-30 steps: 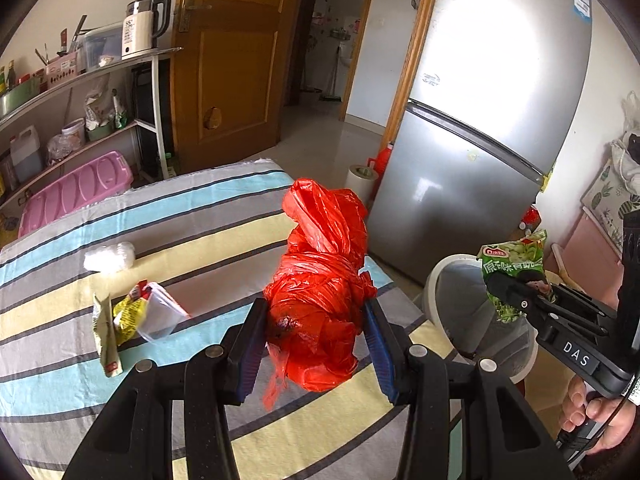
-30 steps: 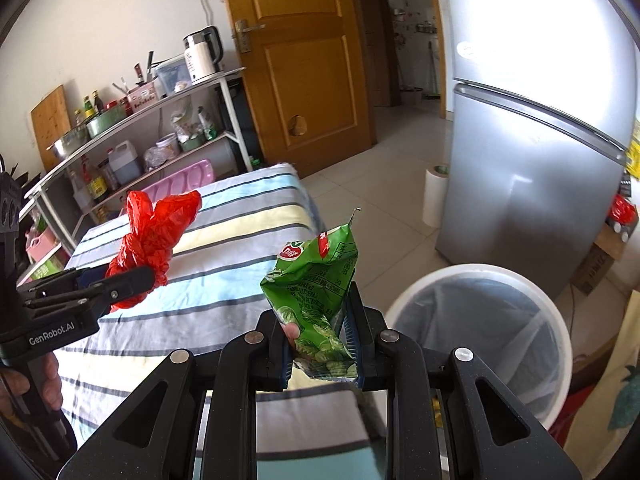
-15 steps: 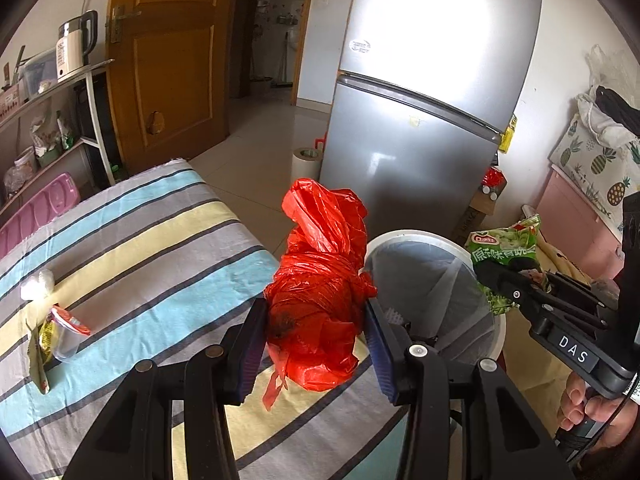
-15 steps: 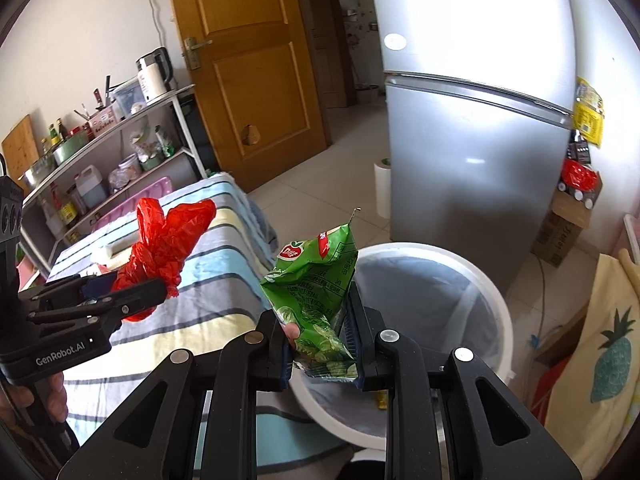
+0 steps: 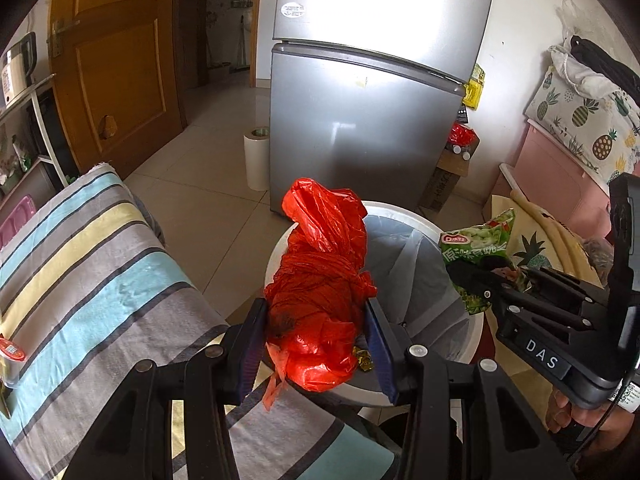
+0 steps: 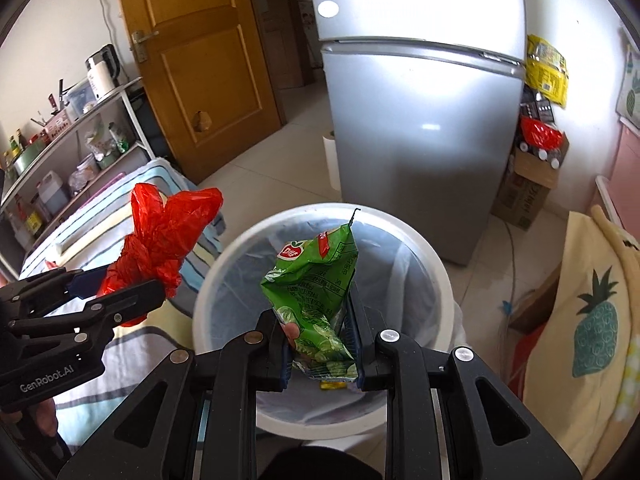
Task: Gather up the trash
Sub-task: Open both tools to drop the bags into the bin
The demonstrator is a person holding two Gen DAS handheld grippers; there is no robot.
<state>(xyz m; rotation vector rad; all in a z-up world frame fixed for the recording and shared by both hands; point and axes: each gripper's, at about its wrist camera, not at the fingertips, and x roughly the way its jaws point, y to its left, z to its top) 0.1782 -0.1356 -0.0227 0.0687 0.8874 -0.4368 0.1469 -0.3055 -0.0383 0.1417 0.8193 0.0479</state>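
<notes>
**Trash reaches the bin**

Both hands have swung away from the striped table point(image 5: 104, 264) in the last second; the white bin point(image 6: 436, 268), which sat off to one side before, now lies straight ahead in both views. The left gripper point(image 5: 316, 320) stays clamped on the red bag point(image 5: 320, 280), which hangs over the near edge of the bin's mouth with the table corner just beneath it. The right gripper point(image 6: 320, 336) stays clamped on the green packet point(image 6: 316, 292), held squarely above the bin's opening. Neither piece is dropped yet, so the carry looks nearly done and release is probably next; the bag may need to go a little further in to clear the rim.

The bag is thin crinkled plastic, knotted into a lumpy bundle with a loose flared top. The packet is glossy printed foil, creased and torn open at its upper corner. The bin is round, with a translucent liner draped inside. A small cup point(image 5: 12, 350) lies on the cloth at the table's far left.
</notes>
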